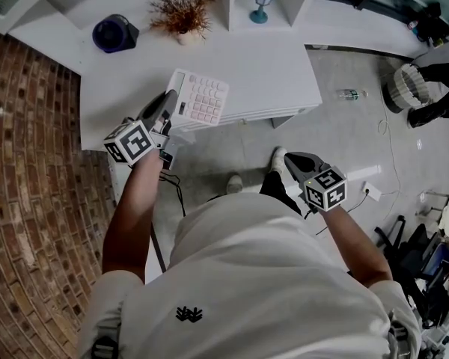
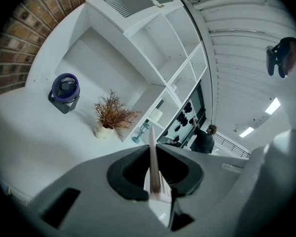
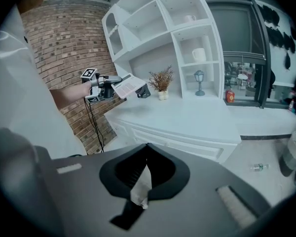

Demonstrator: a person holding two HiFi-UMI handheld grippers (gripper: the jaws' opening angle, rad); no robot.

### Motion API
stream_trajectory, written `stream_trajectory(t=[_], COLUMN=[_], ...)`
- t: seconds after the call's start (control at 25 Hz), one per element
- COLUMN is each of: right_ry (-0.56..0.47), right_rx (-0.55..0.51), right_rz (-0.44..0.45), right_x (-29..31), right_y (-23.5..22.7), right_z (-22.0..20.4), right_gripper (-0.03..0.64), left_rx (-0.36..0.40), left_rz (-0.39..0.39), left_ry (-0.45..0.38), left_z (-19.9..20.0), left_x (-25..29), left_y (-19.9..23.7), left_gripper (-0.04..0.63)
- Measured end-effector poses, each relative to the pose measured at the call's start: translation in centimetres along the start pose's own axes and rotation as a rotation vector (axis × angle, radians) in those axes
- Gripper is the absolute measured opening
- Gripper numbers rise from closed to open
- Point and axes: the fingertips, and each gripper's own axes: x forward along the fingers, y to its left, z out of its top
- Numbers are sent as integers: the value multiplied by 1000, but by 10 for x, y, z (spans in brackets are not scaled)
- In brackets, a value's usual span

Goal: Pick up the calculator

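tbh the white, pink-keyed plastic calculator (image 1: pixel 202 99), pinched edge-on in the left gripper (image 1: pixel 167 109) at 11 o'clock over the white desk (image 1: pixel 277 66), is best held level and squeezed firmly, with the closed right gripper (image 1: pixel 289 161) parked clear.

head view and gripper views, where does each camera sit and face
Head view: on the person's head, facing down at torso, arms, left gripper, right gripper, calculator.
Left gripper view: on that gripper, facing the shelves; own jaws clamp the calculator.
Right gripper view: facing the counter; own jaws, white sleeve.
Shared: head and right gripper views show the held calculator.
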Motion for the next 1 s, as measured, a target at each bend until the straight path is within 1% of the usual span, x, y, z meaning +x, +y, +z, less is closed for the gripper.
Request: stream_trajectory(t=[0.52, 1.0], right_ry=[5, 5], right_rx=[-28, -37], right_rz=[-9, -25], right_x=[-4, -11], right_y=[18, 24], right_z=[-5, -10], right_gripper=[14, 13], left_rx=[-4, -6], left_rz=[-7, -17], left_ry=[-17, -24], left_z=[-2, -5], left_x=[-21, -27], left_y=[1, -2], left_gripper=[46, 46])
